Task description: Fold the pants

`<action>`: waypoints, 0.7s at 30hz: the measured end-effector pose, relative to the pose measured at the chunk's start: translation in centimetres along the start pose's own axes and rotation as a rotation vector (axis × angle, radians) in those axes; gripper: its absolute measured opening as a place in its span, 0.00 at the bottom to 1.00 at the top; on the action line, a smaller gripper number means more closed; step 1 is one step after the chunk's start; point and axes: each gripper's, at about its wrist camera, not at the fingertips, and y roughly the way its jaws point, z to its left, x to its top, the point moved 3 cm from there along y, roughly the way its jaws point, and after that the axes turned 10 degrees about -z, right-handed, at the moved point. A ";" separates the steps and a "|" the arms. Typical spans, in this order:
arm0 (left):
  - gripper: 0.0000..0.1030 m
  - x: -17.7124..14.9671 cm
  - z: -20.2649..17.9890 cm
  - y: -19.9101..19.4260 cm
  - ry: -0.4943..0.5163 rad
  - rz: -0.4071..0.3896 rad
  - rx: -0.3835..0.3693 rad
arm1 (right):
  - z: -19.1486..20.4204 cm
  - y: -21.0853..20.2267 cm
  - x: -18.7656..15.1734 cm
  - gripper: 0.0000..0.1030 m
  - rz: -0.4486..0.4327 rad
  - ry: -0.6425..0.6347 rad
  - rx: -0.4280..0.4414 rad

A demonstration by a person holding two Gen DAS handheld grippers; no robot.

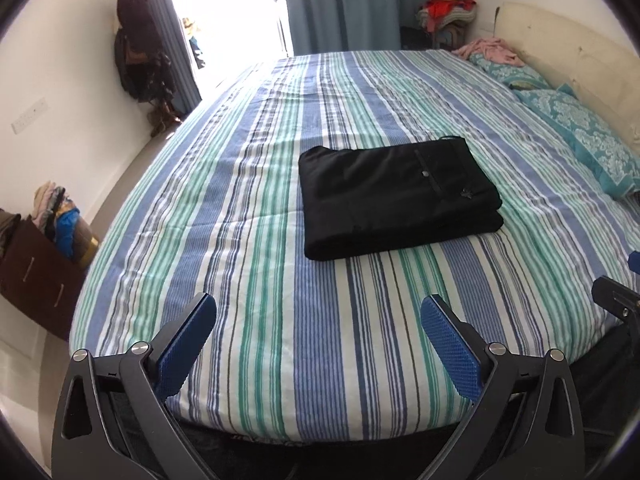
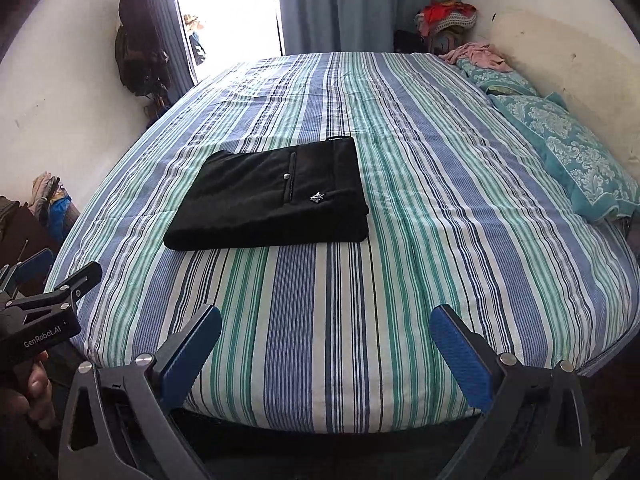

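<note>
Pants (image 1: pixel 400 196) lie as a flat black folded stack on the striped bed (image 1: pixel 280 340), ahead of both your grippers and well apart from them, long axis crosswise to your reach. They sit right of centre for your left gripper (image 1: pixel 318 344) and left of centre for your right gripper (image 2: pixel 326 352), both spread and empty. Curtains (image 1: pixel 344 4) and pillows (image 1: pixel 588 136) ring the bed.

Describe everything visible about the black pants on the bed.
The black pants lie folded into a flat, stacked rectangle of dark matte fabric on the striped bedsheet. On top show a welt pocket with a small button and a small silver emblem. Only the sheet touches them; the left gripper and right gripper are both open, short of them.
</note>
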 end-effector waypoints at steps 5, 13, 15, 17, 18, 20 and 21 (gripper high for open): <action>0.99 0.6 -0.5 -3.3 0.044 -0.052 -0.028 | 0.3 -2.5 -0.3 1.00 0.023 -0.011 0.022; 0.99 1.7 -0.5 -5.8 0.101 -0.074 0.056 | 0.8 -5.3 0.7 1.00 0.009 -0.061 0.009; 0.99 1.3 -0.7 -5.6 0.093 -0.008 0.019 | 1.0 -5.7 0.9 1.00 0.008 -0.070 0.004; 0.99 0.8 -0.9 -5.5 0.087 0.037 0.011 | 1.4 -6.2 0.9 1.00 0.006 -0.078 0.004; 0.99 0.6 -0.9 -5.6 0.085 0.047 0.018 | 1.6 -6.5 1.0 1.00 0.003 -0.083 0.007; 0.99 0.3 -0.8 -5.8 0.074 0.048 0.029 | 2.1 -6.8 1.0 1.00 -0.001 -0.104 0.012; 0.99 0.2 -0.8 -5.8 0.072 0.048 0.031 | 2.3 -6.8 0.9 1.00 -0.003 -0.119 0.010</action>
